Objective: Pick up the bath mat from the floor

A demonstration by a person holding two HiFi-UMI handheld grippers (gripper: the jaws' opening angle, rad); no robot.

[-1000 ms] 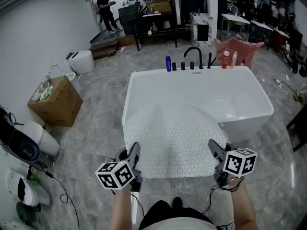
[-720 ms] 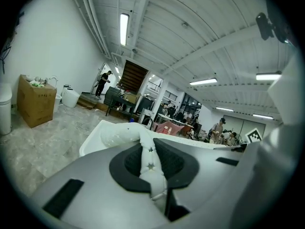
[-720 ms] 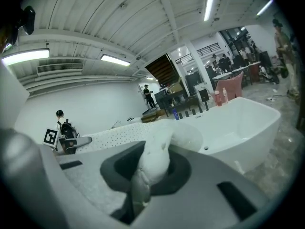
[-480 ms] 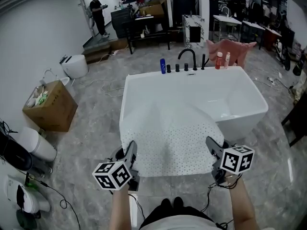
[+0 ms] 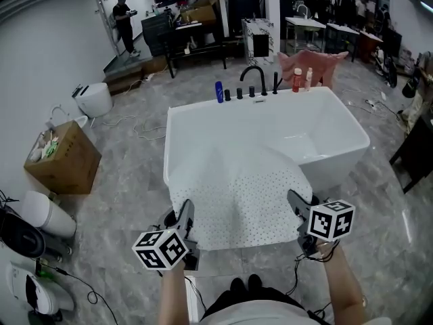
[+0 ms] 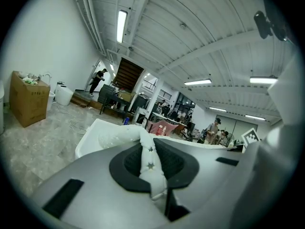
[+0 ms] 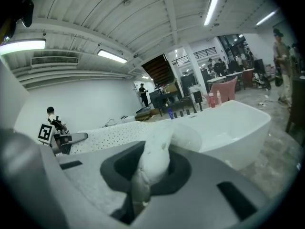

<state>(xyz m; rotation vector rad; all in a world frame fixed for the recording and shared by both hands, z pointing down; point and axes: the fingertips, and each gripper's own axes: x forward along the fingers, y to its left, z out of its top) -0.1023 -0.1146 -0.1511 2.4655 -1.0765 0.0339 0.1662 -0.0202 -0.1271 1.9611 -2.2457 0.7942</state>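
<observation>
A white bath mat [image 5: 240,196] dotted with small holes is stretched between my two grippers and drapes over the near rim of the white bathtub [image 5: 338,124]. My left gripper [image 5: 184,217] is shut on the mat's near left corner. In the left gripper view the mat [image 6: 148,162] is pinched between the dark pads. My right gripper [image 5: 296,205] is shut on the near right corner. The right gripper view has the bunched mat [image 7: 152,163] squeezed in the jaws, with the tub [image 7: 238,123] behind it.
A black faucet [image 5: 254,80], a blue bottle [image 5: 219,91] and a red bottle [image 5: 297,80] stand on the tub's far rim. A cardboard box [image 5: 55,156] sits at the left, a toilet [image 5: 90,99] farther back. A person [image 5: 125,22] stands far off. Grey tile floor [image 5: 128,188] surrounds the tub.
The view has shifted back a little and the tub now sits higher in the head view. Both grippers keep their hold on the mat's corners.
</observation>
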